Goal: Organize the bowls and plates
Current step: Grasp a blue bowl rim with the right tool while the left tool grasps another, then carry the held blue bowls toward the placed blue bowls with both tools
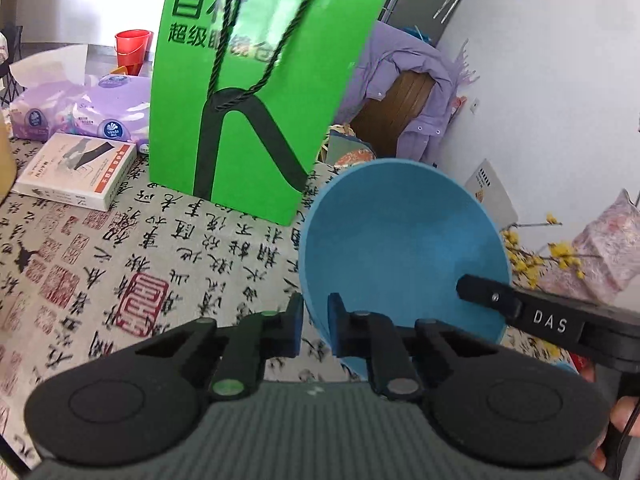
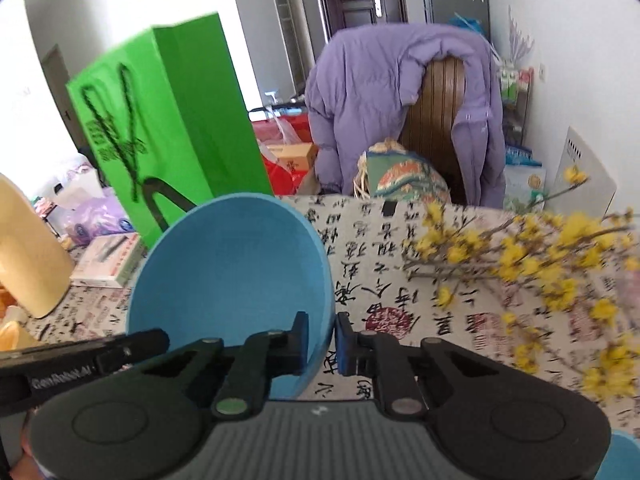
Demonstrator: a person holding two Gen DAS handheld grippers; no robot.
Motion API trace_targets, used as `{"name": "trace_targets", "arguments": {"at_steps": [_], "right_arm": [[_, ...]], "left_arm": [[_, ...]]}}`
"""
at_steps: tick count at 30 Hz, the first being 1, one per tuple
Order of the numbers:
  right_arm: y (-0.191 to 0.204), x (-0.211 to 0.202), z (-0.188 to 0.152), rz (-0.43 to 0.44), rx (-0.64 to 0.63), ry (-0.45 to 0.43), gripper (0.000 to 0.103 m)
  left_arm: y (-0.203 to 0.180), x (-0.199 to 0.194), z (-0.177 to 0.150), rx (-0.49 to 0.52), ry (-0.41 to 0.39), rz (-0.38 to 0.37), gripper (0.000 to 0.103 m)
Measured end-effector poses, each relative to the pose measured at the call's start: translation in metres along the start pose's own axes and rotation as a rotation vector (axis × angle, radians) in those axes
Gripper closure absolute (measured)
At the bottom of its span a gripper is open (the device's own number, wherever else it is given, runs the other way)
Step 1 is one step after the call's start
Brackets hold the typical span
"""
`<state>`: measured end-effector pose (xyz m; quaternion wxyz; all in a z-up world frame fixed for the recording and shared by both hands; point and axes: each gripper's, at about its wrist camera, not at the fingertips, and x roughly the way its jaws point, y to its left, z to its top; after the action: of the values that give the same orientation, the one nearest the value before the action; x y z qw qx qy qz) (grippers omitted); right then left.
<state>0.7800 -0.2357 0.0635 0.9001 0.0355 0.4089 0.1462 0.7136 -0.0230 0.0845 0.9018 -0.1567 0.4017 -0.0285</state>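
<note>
A blue bowl is held tilted above the calligraphy-print tablecloth, its hollow facing both cameras. My left gripper is shut on the bowl's left rim, with the wall pinched between its pads. The right gripper's finger reaches onto the bowl's other side in the left wrist view. In the right wrist view the blue bowl fills the middle left, and my right gripper is shut on its right rim. The left gripper's finger touches the bowl's lower left edge there.
A tall green paper bag stands just behind the bowl. A white box and tissue packs lie to its left. Yellow flower branches spread on the right. A cream object stands at the left, and a purple jacket hangs on a chair.
</note>
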Motion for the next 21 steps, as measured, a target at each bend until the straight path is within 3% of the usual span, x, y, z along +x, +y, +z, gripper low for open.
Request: {"name": "trace_targets", "arguments": {"at_steps": [11,16,21], "right_arm": [[-0.023,-0.129,-0.017,-0.061,-0.067,-0.102,0.092],[-0.041,-0.185,-0.043,-0.065,-0.036,-0.121,0.092],[-0.042,-0.232,-0.088,-0.043,-0.034,-0.113,0.091]], "left_arm": [[-0.085,-0.092,-0.037,0.072,-0.037,-0.064,0.09],[-0.111,-0.132,-0.077,0.089,-0.046,-0.097,0.09],[-0.113,-0.173,-0.126,0.103,-0.053,-0.102,0.09]]}}
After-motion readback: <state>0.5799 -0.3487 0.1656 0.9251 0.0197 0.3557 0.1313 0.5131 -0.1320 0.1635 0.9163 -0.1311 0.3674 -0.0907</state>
